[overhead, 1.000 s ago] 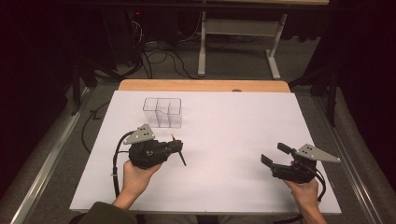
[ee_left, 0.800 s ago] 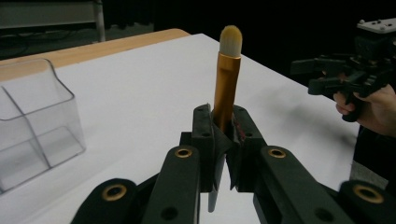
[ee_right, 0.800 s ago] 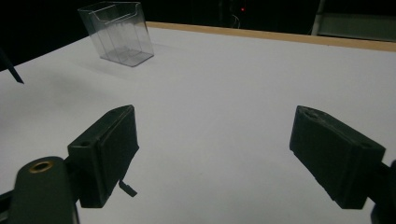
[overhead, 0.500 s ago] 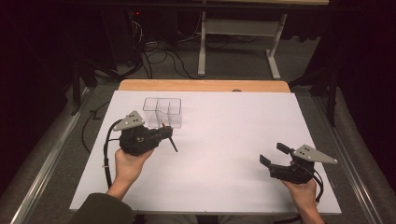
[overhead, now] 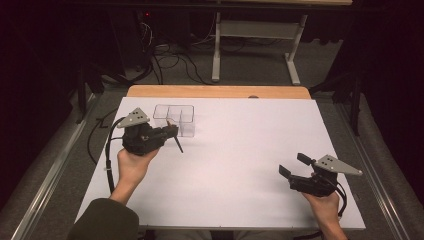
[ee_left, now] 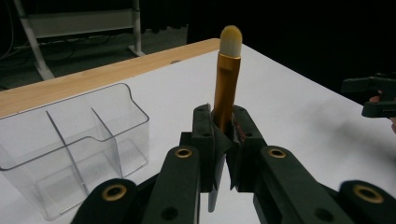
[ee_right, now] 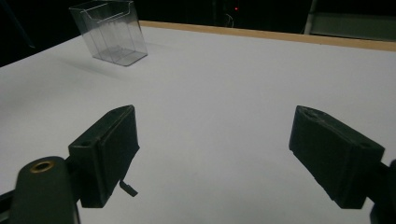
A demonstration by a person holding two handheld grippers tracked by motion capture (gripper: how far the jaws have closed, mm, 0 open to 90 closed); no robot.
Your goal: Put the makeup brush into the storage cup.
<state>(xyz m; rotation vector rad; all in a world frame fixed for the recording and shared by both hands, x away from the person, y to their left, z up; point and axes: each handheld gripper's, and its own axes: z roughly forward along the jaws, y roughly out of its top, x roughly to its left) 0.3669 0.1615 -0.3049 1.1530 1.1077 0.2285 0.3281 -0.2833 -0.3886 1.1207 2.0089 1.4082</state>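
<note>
Table: white tabletop (overhead: 240, 150) with a wooden strip along its far edge; everything below is placed relative to the organizer.
Organizer: clear plastic three-compartment holder (overhead: 175, 119), standing upright near the table's far-left part; all compartments look empty (ee_left: 74, 144).
Left gripper: (overhead: 172, 134) held in the person's left hand, right at the organizer's near side, its jaws clamped together on the makeup brush.
Right gripper: (overhead: 290, 167) well apart from the organizer, toward the near-right corner, its jaws spread wide with nothing between them (ee_right: 224, 154); it looks idle.
Makeup brush: (ee_left: 226, 79) gold ferrule and pale bristle tip pointing up from the left gripper's jaws, dark handle hanging below them (overhead: 178, 145); it is off the table, just beside the organizer and not yet over a compartment.
Progress: picking up looks done. Judging by the setup, what remains is carrying the brush over a compartment, lowering it in and letting go.
</note>
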